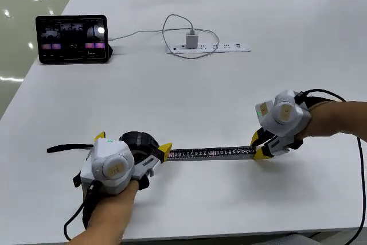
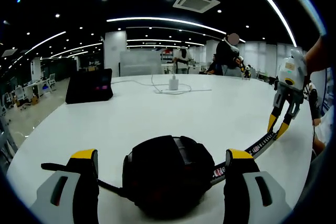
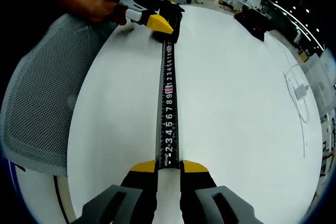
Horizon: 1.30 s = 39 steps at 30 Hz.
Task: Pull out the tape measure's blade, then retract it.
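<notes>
Right now my left gripper (image 1: 133, 143) stands wide open astride the tape measure case (image 1: 139, 142), one yellow-tipped jaw on either side of it. In the left gripper view a gap shows between the case (image 2: 168, 174) and the jaw on the strap side. On the other side the jaw sits just beside the slot where the blade comes out, and I cannot tell if its pad touches. My right gripper (image 1: 258, 147) is narrowed right down, its jaws pinched on the free end of the blade (image 1: 212, 153).

The case is black and rounded, and it rests on the white table (image 1: 172, 96), nearer to me than the tablet (image 1: 73, 39) and a little to the right of it, well apart. Its black wrist strap (image 1: 66, 148) trails off flat on the tablet's side. The blade (image 3: 169, 103) is black with white numerals and some red ones. It is drawn out straight and lies low along the table from the case to my right gripper (image 3: 169, 166), which is far to the right of the tablet. A white power strip (image 1: 218, 47) with a plugged-in charger (image 1: 191, 41) lies to the right of the tablet.
</notes>
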Tool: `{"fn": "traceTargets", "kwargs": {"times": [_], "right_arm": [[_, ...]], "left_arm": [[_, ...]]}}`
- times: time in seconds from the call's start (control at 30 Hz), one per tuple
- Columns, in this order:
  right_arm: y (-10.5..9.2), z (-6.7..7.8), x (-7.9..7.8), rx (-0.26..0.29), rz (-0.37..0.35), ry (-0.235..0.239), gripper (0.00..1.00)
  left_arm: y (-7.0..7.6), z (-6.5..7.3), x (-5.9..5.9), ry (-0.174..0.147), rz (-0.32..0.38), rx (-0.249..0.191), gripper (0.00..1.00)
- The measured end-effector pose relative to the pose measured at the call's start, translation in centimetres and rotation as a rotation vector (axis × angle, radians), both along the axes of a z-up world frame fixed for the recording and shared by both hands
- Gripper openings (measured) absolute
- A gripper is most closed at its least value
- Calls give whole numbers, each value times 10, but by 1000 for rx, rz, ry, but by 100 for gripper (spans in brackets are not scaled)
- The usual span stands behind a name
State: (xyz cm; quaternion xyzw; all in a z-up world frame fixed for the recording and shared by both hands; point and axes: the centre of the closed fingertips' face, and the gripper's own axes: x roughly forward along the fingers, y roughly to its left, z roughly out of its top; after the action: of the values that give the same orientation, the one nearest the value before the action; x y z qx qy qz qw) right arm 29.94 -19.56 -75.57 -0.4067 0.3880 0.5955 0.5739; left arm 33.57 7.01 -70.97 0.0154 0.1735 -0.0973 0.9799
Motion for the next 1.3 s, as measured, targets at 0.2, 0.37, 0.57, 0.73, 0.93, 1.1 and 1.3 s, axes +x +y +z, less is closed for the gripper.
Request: {"fn": "traceTargets", "kwargs": {"times": [0.2, 0.37, 0.57, 0.73, 0.93, 1.1, 1.3], "right_arm": [[1, -1, 0, -26, 11, 5, 13], [2, -1, -4, -52, 0, -17, 12], [0, -2, -1, -77, -24, -8, 11], [1, -1, -1, -98, -35, -11, 11], [0, 0, -1, -98, -50, -14, 10], [0, 0, 0, -104, -69, -4, 10], [0, -1, -1, -137, -33, 0, 10]], "left_arm": [[-1, -1, 0, 5, 0, -9, 99], [-2, -3, -1, 20, 3, -20, 94], [-2, -5, -3, 42, 6, -24, 87], [-3, -8, -5, 61, 1, -17, 79], [-4, -9, -7, 87, 9, -13, 75], [-5, -11, -10, 121, 11, -51, 66], [-4, -10, -10, 135, 18, -44, 65]]}}
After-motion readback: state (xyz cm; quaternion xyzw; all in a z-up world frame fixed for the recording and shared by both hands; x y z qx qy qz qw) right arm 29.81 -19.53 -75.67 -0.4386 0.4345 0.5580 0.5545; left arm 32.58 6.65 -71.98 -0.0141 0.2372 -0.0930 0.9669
